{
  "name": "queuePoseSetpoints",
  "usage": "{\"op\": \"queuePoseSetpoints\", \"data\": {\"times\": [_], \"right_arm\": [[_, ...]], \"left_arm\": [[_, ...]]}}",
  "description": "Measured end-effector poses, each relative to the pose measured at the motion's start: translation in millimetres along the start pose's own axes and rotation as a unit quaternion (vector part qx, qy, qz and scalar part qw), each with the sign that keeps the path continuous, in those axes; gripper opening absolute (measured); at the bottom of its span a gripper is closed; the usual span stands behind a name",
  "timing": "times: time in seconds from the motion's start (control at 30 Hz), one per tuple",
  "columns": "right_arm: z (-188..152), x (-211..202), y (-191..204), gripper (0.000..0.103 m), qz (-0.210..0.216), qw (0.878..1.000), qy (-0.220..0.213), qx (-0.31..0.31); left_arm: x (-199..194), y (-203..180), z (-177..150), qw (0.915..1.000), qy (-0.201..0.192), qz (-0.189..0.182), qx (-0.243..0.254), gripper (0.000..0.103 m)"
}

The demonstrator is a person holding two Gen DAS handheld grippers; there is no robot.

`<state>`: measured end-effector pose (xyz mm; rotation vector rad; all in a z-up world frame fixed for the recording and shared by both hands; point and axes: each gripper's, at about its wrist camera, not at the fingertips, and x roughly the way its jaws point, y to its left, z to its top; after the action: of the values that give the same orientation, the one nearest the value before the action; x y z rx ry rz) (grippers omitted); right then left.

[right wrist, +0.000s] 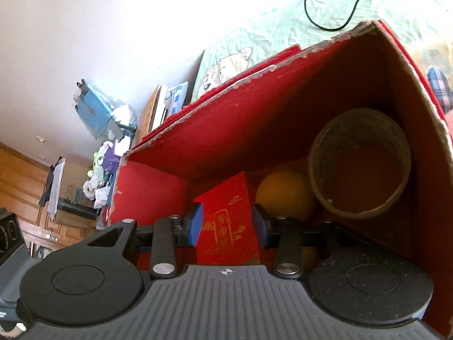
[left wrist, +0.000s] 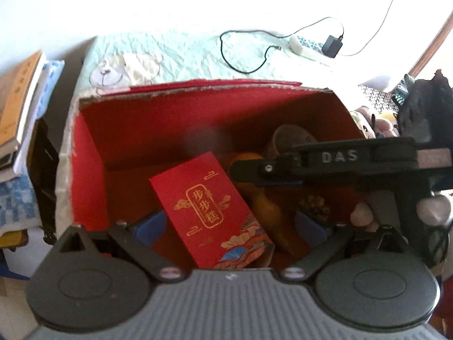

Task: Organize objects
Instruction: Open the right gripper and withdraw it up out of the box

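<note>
A red cardboard box (left wrist: 87,153) stands open on a bed. Inside lie a red packet with gold print (left wrist: 209,209), an orange ball (right wrist: 284,195), a roll of tape (right wrist: 359,167) and a yellowish object (left wrist: 266,212). My left gripper (left wrist: 230,226) is open above the box, its blue pads on either side of the packet. My right gripper (right wrist: 228,228) reaches into the box from the right side (left wrist: 246,170). Its pads stand open on either side of the packet (right wrist: 226,226); whether they touch it I cannot tell.
The bed has a pale green cover with a bear print (left wrist: 124,68). A black cable and charger (left wrist: 331,45) lie behind the box. Books (left wrist: 19,104) are stacked at the left. Plush toys (left wrist: 373,124) sit at the right.
</note>
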<state>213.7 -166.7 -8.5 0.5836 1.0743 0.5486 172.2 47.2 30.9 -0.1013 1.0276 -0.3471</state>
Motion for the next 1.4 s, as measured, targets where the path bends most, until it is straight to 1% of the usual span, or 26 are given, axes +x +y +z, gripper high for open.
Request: {"op": "queuePoseSetpoints", "data": {"times": [0.07,0.13,0.2,0.27,0.37,0.47,0.5,0.6,0.7,0.73,0.77,0.8,0.87,0.93,1.03,1.07,1.1,1.17,1.27,1.3,1.37,1.4], "right_arm": [[2,2,-2,0.042,0.008,1.000,0.013,0.009],[5,3,-4,0.042,0.020,0.999,0.028,0.020],[5,6,-1,0.042,0.021,0.999,0.043,0.021],[4,9,10,0.042,0.026,0.998,0.061,0.007],[1,20,36,0.042,0.024,0.995,0.089,-0.033],[-2,37,62,0.042,0.013,0.990,0.114,-0.079],[-2,44,69,0.042,0.016,0.988,0.124,-0.091],[-1,64,82,0.042,0.025,0.982,0.154,-0.102],[-4,85,88,0.042,-0.004,0.979,0.174,-0.106],[-4,91,89,0.042,-0.009,0.978,0.177,-0.106],[-5,96,90,0.042,-0.010,0.978,0.181,-0.104],[-5,99,88,0.042,-0.011,0.978,0.185,-0.100],[-4,100,90,0.042,-0.022,0.978,0.180,-0.104],[-1,98,91,0.043,-0.025,0.979,0.171,-0.107],[2,97,82,0.041,-0.051,0.981,0.167,-0.088],[2,96,81,0.039,-0.056,0.982,0.163,-0.081],[3,93,79,0.031,-0.062,0.983,0.154,-0.078],[3,89,77,0.026,-0.070,0.986,0.136,-0.069],[1,81,73,0.025,-0.064,0.989,0.118,-0.059],[1,76,71,0.026,-0.060,0.991,0.105,-0.054],[1,68,67,0.032,-0.058,0.994,0.084,-0.046],[1,65,67,0.033,-0.044,0.995,0.077,-0.044]], "left_arm": [[-6,-4,-2,0.9999,-0.010,0.006,0.008,0.098],[-15,-7,-5,0.9997,-0.021,0.004,0.013,0.098],[-25,-8,-10,0.9994,-0.030,0.003,0.017,0.098],[-32,-10,-14,0.9990,-0.038,0.007,0.022,0.098],[-40,-11,-22,0.9985,-0.045,0.012,0.027,0.098],[-48,-9,-29,0.9981,-0.052,0.018,0.027,0.098],[-49,-8,-31,0.9981,-0.053,0.020,0.026,0.098],[-55,-4,-39,0.9980,-0.054,0.027,0.016,0.098],[-61,3,-47,0.9978,-0.055,0.036,0.004,0.098],[-63,5,-49,0.9977,-0.056,0.039,0.000,0.098],[-65,7,-51,0.9976,-0.057,0.038,-0.003,0.095],[-67,8,-53,0.9977,-0.057,0.035,-0.004,0.096],[-71,8,-55,0.9977,-0.061,0.028,-0.007,0.098],[-75,4,-58,0.9972,-0.067,0.033,-0.001,0.099],[-78,-1,-60,0.9968,-0.071,0.037,0.010,0.099],[-79,-2,-60,0.9968,-0.071,0.035,0.011,0.099],[-79,-3,-60,0.9968,-0.071,0.034,0.012,0.099],[-79,-5,-60,0.9967,-0.072,0.034,0.015,0.099],[-78,-8,-60,0.9967,-0.070,0.038,0.018,0.099],[-77,-10,-61,0.9966,-0.070,0.039,0.019,0.099],[-76,-11,-61,0.9968,-0.067,0.040,0.018,0.099],[-76,-12,-61,0.9969,-0.066,0.040,0.016,0.099]]}}
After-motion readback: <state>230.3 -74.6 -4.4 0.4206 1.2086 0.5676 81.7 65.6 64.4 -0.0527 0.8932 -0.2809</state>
